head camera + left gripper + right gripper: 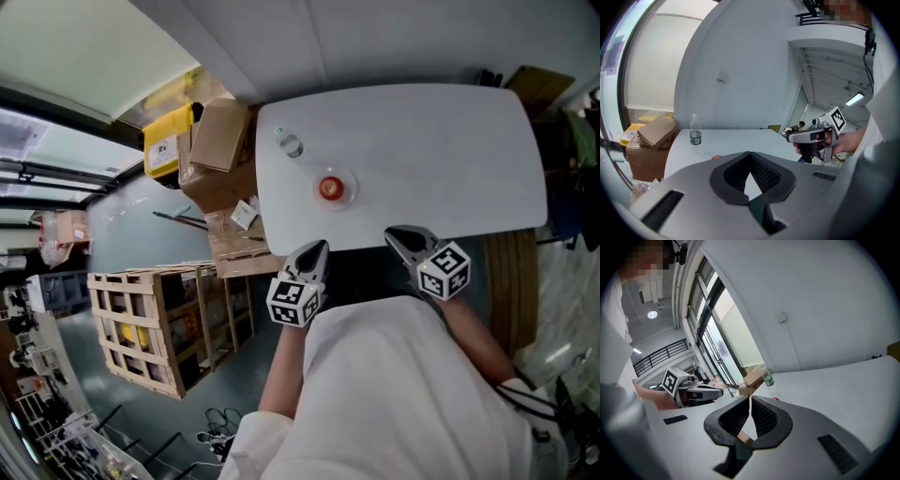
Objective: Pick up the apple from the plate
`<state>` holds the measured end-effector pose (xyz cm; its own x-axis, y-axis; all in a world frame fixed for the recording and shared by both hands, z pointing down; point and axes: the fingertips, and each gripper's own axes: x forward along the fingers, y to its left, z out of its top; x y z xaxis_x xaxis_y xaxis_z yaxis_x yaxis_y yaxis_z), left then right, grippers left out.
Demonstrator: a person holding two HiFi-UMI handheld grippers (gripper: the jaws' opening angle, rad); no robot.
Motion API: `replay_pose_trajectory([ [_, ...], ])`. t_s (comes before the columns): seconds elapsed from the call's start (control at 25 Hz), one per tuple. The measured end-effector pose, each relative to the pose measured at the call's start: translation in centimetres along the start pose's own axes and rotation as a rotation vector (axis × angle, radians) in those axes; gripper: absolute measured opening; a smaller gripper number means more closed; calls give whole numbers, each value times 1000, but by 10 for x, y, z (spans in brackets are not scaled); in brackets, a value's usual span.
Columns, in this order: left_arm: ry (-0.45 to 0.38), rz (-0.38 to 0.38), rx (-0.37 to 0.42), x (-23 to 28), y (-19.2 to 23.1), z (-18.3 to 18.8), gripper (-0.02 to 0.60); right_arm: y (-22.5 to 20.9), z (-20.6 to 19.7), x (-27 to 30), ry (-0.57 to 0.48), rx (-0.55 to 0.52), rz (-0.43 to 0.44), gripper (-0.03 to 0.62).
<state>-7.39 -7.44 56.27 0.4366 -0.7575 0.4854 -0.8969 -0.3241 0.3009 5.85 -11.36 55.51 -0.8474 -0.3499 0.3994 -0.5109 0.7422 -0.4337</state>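
Note:
A red apple (330,187) sits on a small clear plate (348,200) near the front of the white table (450,159). Both grippers hang at the table's near edge, short of the plate. My left gripper (316,251) is shut and empty, to the near left of the apple. Shut with nothing in it too, my right gripper (401,235) is to the near right. In the left gripper view only a red sliver of the apple (716,157) shows above the closed jaws (750,154). The right gripper view shows its jaws (750,398) meeting at the tips.
A clear water bottle (289,143) stands at the table's far left corner. Cardboard boxes (220,141), a yellow bin (167,142) and a wooden crate (159,323) stand left of the table. A white wall runs behind it.

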Motion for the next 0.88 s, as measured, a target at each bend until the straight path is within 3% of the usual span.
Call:
replay_pose_trajectory([
  [0.6,102,-117,103,62,52,6,6,-28,10,24,-10,60,-174,38],
  [0.88,170,-167,131,96,71,-3,61,-37,7,18,-8,95,-252,38],
])
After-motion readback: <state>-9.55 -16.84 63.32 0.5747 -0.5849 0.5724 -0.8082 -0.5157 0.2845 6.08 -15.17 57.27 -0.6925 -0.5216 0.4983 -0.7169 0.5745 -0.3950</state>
